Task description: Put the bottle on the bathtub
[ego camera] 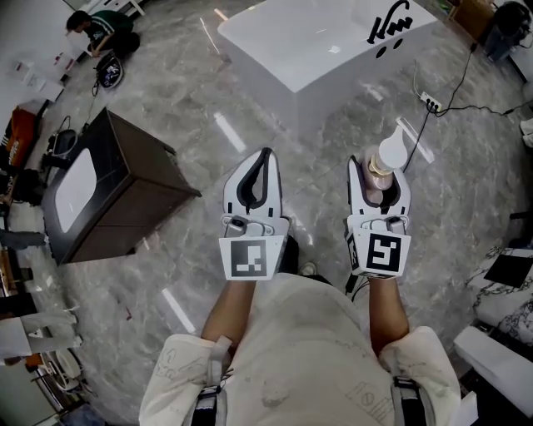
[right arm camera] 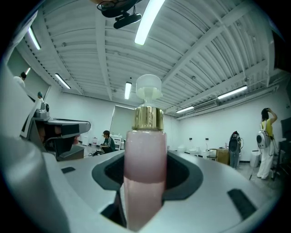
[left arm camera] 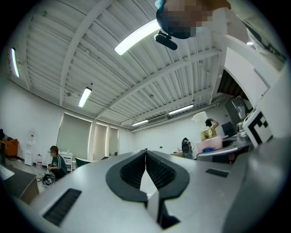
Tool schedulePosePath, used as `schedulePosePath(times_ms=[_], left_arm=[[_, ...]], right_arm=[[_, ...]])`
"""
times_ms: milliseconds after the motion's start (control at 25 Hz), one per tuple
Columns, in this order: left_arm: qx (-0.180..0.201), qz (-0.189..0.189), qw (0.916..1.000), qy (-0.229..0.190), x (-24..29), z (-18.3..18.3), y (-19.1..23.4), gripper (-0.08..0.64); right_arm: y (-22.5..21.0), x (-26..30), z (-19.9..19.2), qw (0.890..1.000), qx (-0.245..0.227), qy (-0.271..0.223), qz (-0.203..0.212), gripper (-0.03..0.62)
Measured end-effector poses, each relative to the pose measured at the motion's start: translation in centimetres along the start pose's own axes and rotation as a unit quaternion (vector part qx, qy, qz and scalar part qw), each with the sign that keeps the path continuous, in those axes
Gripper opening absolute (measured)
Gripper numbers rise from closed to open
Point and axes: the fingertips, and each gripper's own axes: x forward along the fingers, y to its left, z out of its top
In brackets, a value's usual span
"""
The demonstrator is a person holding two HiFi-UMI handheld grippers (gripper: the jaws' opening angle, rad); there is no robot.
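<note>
A pink pump bottle [right arm camera: 144,164] with a gold collar and white pump head [ego camera: 391,152] stands upright between the jaws of my right gripper [ego camera: 379,179], which is shut on it. My left gripper [ego camera: 254,179] is held beside it at the same height, shut with nothing between its jaws; in the left gripper view its gripper [left arm camera: 146,157] points up at the ceiling. The white bathtub [ego camera: 308,42] with a black faucet [ego camera: 390,23] stands on the floor ahead, well beyond both grippers.
A dark brown cabinet [ego camera: 117,187] stands on the marble floor to the left. A power strip and cable [ego camera: 433,101] lie right of the tub. A person [ego camera: 100,33] crouches at far left. White furniture [ego camera: 500,349] sits at the right edge.
</note>
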Motion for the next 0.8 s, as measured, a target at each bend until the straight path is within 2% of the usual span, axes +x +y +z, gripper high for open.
schedulePosePath(times_ms=[280,680,800], left_arm=[[-0.006,0.027,0.9995,0.012,4.3,-1.8,6.7,0.005],[-0.015,0.062,0.9974,0.033,9.5,-5.3,17.0,0.005],[-0.018,0.069,0.9970,0.029,10.8,-5.8,19.5,0.005]], right_arm=[[2.6,8.2,0.2,1.000,0.008,0.012,0.023,0.198],[8.6,19.1,0.0,0.997,-0.001,0.027,0.065,0.199],[10.0,21.6,0.2,0.997,-0.001,0.030,0.073,0.199]])
